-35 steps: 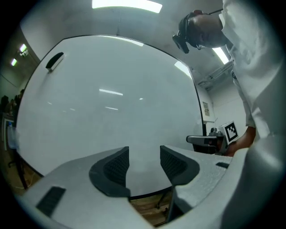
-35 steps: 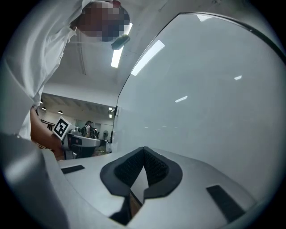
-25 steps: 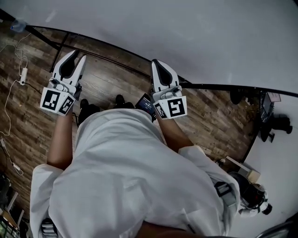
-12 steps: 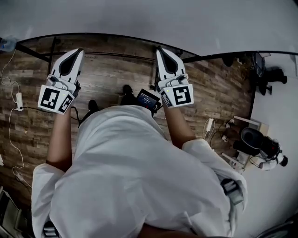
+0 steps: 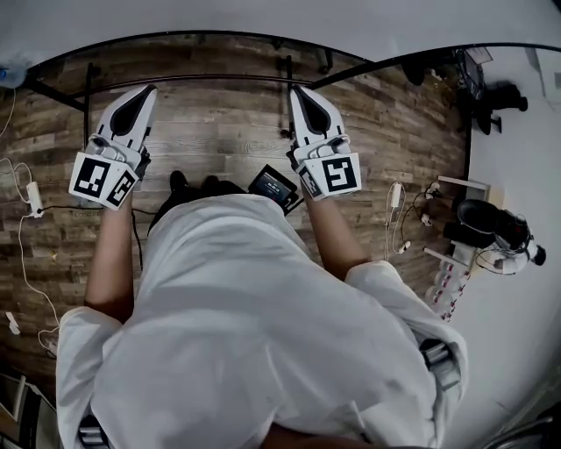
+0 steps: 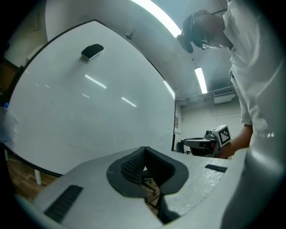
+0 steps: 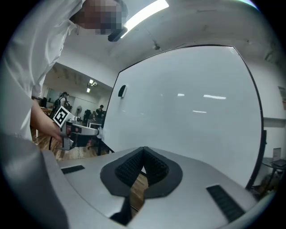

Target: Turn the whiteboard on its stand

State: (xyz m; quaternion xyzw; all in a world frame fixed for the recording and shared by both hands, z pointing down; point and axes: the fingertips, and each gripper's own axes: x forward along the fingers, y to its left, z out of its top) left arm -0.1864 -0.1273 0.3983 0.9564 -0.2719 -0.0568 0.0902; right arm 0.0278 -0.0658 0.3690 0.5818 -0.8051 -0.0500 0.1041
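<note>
The whiteboard (image 5: pixel 263 12) is a big white panel in a black frame across the top of the head view, on a black stand (image 5: pixel 184 79). It fills the left gripper view (image 6: pixel 89 107) and the right gripper view (image 7: pixel 187 103), with a dark eraser (image 6: pixel 92 51) stuck high on it. My left gripper (image 5: pixel 147 90) and right gripper (image 5: pixel 296 89) are both shut with nothing between their pads. They point level toward the board, side by side, short of its face and apart from it. Each shows in the other's view: the right gripper (image 6: pixel 210 141) and the left gripper (image 7: pixel 79 130).
The floor is wood planks. White cables and a power strip (image 5: pixel 35 197) lie at the left. A black office chair (image 5: pixel 504 92), black equipment (image 5: pixel 491 230) and more cables (image 5: pixel 396 197) stand at the right by a white wall. A small dark device (image 5: pixel 273 186) hangs at my chest.
The left jaws were apart a second ago and are closed now. The board's lower edge has slid toward the top of the head view, showing more floor, and both grippers swung with it.
</note>
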